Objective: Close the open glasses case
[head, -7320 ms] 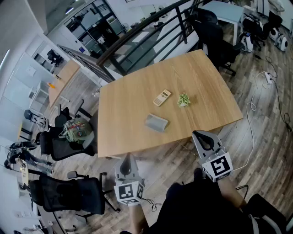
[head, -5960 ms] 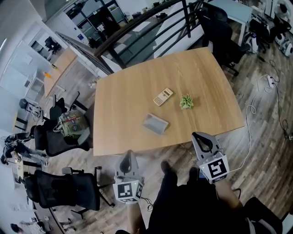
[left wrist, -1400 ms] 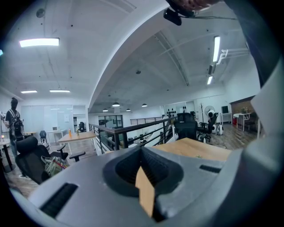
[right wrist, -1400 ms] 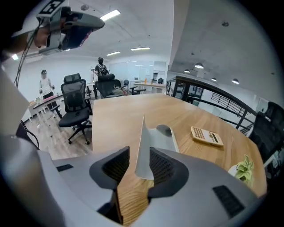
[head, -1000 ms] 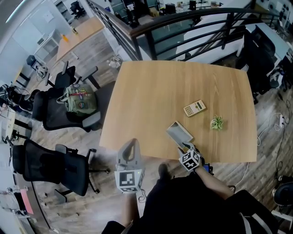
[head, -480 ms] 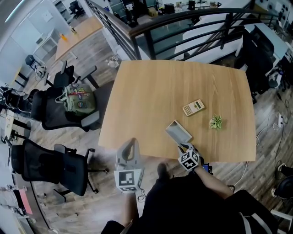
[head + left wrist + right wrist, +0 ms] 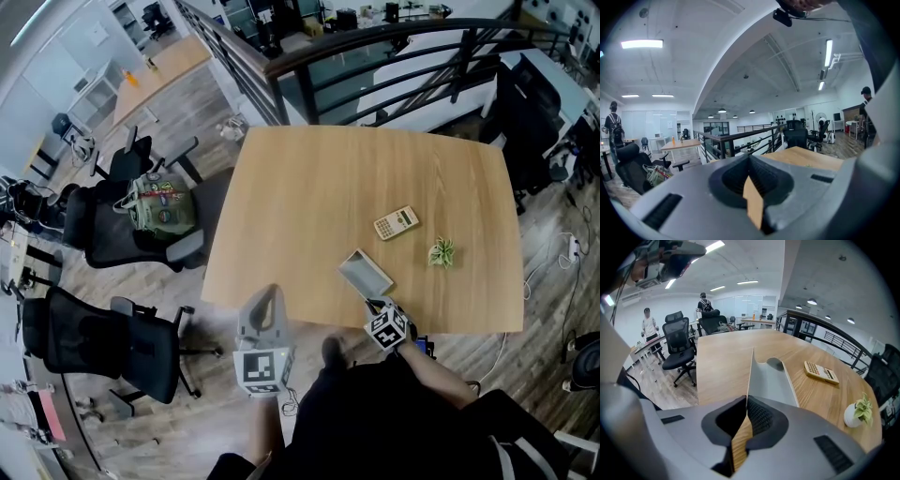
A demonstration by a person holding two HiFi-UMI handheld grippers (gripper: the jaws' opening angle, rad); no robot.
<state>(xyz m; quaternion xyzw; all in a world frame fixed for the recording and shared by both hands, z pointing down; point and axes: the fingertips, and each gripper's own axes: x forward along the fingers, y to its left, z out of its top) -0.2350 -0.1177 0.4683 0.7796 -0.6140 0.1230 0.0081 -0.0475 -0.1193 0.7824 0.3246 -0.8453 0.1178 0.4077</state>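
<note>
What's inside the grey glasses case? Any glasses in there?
Only smooth grey lining shows inside the open grey glasses case; no glasses are visible. Its near end is covered by the right gripper, whose jaws have just been closing on the case's upright thin wall.

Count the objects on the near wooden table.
3: the glasses case by the near edge, the calculator beyond it, the potted plant to the right. None seem hidden.

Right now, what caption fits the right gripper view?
Right gripper, jaws just closed, pinching the raised lid of the open glasses case on a wooden table, calculator and small plant beyond.
</note>
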